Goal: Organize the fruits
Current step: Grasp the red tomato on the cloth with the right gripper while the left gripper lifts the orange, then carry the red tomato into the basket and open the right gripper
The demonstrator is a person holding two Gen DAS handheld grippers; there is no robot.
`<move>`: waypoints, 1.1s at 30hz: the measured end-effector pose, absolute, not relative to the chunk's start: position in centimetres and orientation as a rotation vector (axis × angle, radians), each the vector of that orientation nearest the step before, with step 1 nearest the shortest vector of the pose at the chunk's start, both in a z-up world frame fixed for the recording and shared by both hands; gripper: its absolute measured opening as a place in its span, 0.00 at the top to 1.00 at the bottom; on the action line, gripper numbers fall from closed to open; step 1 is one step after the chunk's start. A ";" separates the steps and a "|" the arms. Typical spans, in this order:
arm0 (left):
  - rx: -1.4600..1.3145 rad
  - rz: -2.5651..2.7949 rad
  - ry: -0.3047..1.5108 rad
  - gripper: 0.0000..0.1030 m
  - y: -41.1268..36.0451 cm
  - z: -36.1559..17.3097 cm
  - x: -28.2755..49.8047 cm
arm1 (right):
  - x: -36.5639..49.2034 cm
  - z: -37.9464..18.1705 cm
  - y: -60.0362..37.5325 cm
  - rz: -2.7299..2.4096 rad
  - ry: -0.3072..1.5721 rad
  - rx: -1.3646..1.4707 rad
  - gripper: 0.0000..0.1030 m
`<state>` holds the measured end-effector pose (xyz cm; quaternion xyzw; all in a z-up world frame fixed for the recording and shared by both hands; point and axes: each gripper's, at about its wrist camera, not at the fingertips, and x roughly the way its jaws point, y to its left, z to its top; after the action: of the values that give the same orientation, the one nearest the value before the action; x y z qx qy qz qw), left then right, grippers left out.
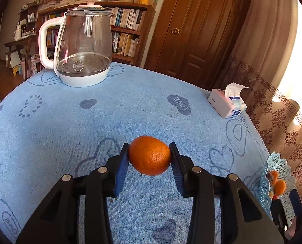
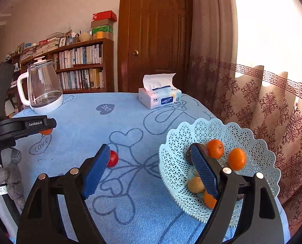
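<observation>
My left gripper (image 1: 149,155) is shut on an orange mandarin (image 1: 149,155), lifted a little above the blue tablecloth (image 1: 110,111); from the right wrist view the same gripper (image 2: 46,129) shows at the left with the mandarin (image 2: 46,131) peeking out below it. My right gripper (image 2: 148,168) stands open, nothing between its pads. A small red fruit (image 2: 113,158) lies on the cloth just behind its left finger. The pale blue lattice basket (image 2: 252,142) at the right holds several mandarins, a tan round fruit (image 2: 195,185) and a dark fruit partly hidden by the right finger.
A glass kettle (image 1: 83,46) with a white handle stands at the far left of the table. A tissue pack (image 2: 160,97) sits near the far edge. Curtains (image 2: 262,101) hang right of the table, a bookshelf and wooden door behind. A grey gloved hand (image 2: 0,174) shows at the left.
</observation>
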<state>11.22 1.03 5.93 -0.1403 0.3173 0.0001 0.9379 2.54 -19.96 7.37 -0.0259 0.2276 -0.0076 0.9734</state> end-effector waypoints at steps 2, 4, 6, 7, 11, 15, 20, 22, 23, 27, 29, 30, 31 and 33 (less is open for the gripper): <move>-0.311 0.011 0.646 0.61 1.8 6.0 11.3 | 3.4 7.1 -18.6 0.042 0.500 -0.071 0.19; -0.329 0.025 0.644 0.61 2.4 6.1 11.3 | 4.2 6.7 -17.4 0.090 0.534 -0.079 0.23; -0.342 0.035 0.644 0.61 2.8 6.1 11.3 | 5.0 6.3 -16.5 0.129 0.568 -0.079 0.30; -0.349 0.038 0.645 0.61 3.0 6.0 11.3 | 5.4 6.0 -16.1 0.146 0.592 -0.069 0.35; -0.366 0.048 0.650 0.61 3.5 6.0 11.5 | 7.9 4.8 -15.6 0.179 0.691 -0.012 0.46; -0.380 0.048 0.657 0.61 3.7 5.8 11.6 | 9.5 4.1 -15.2 0.180 0.742 -0.007 0.53; -0.388 0.043 0.663 0.61 3.8 5.6 11.6 | 11.2 3.2 -14.8 0.118 0.797 -0.051 0.56; -0.390 0.040 0.663 0.61 3.8 5.7 11.6 | 11.9 2.6 -15.1 0.112 0.827 -0.043 0.64; -0.390 0.039 0.662 0.61 3.8 5.7 11.6 | 12.1 2.4 -15.1 0.113 0.842 -0.036 0.65; -0.391 0.033 0.664 0.61 3.7 5.7 11.7 | 12.2 2.0 -15.2 0.114 0.845 -0.036 0.72; -0.390 0.031 0.664 0.61 3.6 5.7 11.6 | 12.0 2.1 -15.2 0.116 0.839 -0.040 0.72; -0.390 0.029 0.663 0.61 3.6 5.7 11.6 | 11.9 2.2 -15.1 0.117 0.836 -0.039 0.72; -0.389 0.028 0.661 0.61 3.6 5.7 11.6 | 11.8 2.2 -15.2 0.118 0.831 -0.035 0.72; -0.389 0.027 0.658 0.61 3.6 5.8 11.5 | 11.4 2.5 -15.2 0.122 0.819 -0.025 0.72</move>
<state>11.51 3.55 5.78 -0.1899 0.3209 0.0132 0.9278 11.38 -15.20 2.50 -0.0121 0.3981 0.0593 0.9153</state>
